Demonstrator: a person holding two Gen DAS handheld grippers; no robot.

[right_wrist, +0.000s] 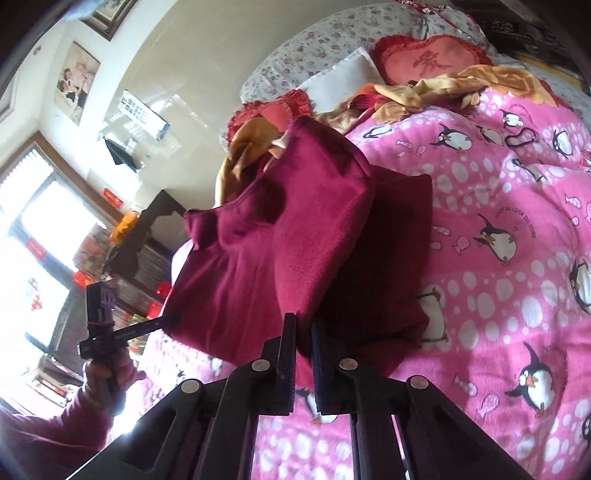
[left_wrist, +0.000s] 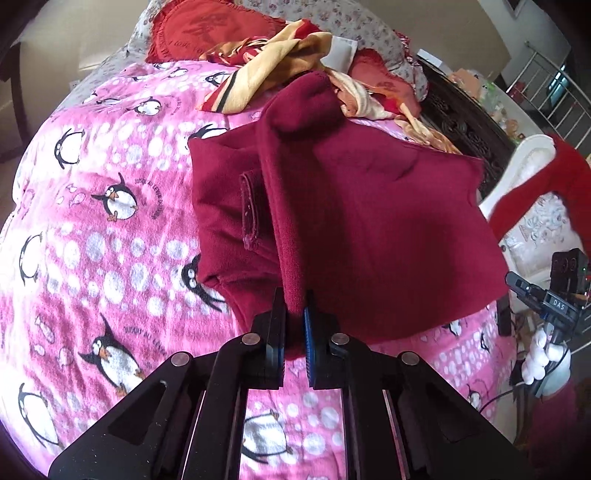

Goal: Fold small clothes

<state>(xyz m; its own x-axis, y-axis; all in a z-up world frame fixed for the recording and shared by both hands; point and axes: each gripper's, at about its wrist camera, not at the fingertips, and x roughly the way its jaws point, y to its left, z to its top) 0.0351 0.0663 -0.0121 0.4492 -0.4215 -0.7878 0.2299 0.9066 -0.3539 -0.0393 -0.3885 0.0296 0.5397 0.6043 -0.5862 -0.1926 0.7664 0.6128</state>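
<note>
Left tool (left_wrist: pixel 294 317) clamped on a rolled edge of the maroon fleece garment (left_wrist: pixel 354 221), fabric pinched between the black finger and the blue-padded finger (left_wrist: pixel 307 332). Garment lifted off the bed, spread wide and slanting up toward the far side, its lower near edge hanging just above the pink penguin blanket (left_wrist: pixel 92 229). Small stitched tab (left_wrist: pixel 248 206) showing on the garment's left panel. Seen from the right wrist, left tool (right_wrist: pixel 168 320) reaching in from the left, gripped by the person's left hand (right_wrist: pixel 110 373), its tips at the garment's left edge.

Right tool (right_wrist: pixel 303 334) likewise closed on the maroon fleece garment (right_wrist: pixel 280 236), cloth bunched between its two dark fingers (right_wrist: pixel 287 339). Garment hanging in folds from this grip, one layer draped forward, a darker layer behind and to the right resting against the pink penguin blanket (right_wrist: pixel 498 280). In the left wrist view, right tool (left_wrist: pixel 550 295) at the far right edge, just beside the garment's right border, exact contact not clear from there.

At the far end of the bed: red heart-shaped cushion (left_wrist: pixel 207 33) on the left, crumpled yellow-and-red cloth (left_wrist: pixel 266 59) just behind the raised garment, floral sheet (left_wrist: pixel 369 29) beyond. Same red heart-shaped cushion (right_wrist: pixel 432 59) and yellow-and-red cloth (right_wrist: pixel 461 88) at the far side in the right wrist view, window (right_wrist: pixel 40 221) bright on the left wall, framed poster (right_wrist: pixel 77 81) above it.
</note>
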